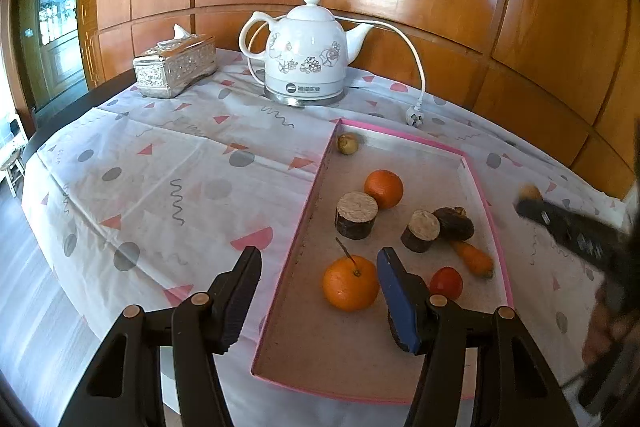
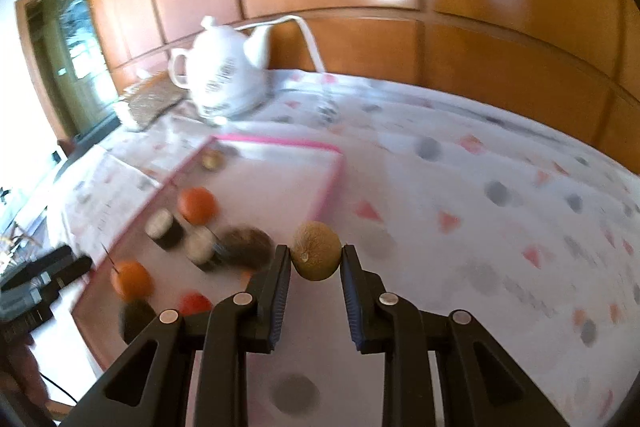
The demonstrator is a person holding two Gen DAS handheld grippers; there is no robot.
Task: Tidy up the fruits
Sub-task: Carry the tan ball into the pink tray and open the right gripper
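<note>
A pink-rimmed tray [image 1: 486,203] lies on the patterned tablecloth. It holds two oranges [image 1: 351,287] [image 1: 384,188], a red tomato [image 1: 446,283], a carrot [image 1: 473,258], two cut log pieces [image 1: 356,214], a dark brown fruit [image 1: 454,223] and a small yellowish fruit [image 1: 347,143]. My left gripper [image 1: 316,291] is open, low over the tray's near left part, its jaws either side of the stemmed orange. My right gripper [image 2: 316,269] is shut on a brown kiwi [image 2: 316,251], held above the cloth just right of the tray [image 2: 332,183]. It shows blurred at the right edge of the left view [image 1: 532,199].
A white floral electric kettle [image 1: 306,55] with cord and plug [image 1: 414,117] stands behind the tray. A silver tissue box [image 1: 174,67] sits at the back left. Wood-panelled wall runs behind the round table. The cloth [image 1: 160,167] spreads left of the tray.
</note>
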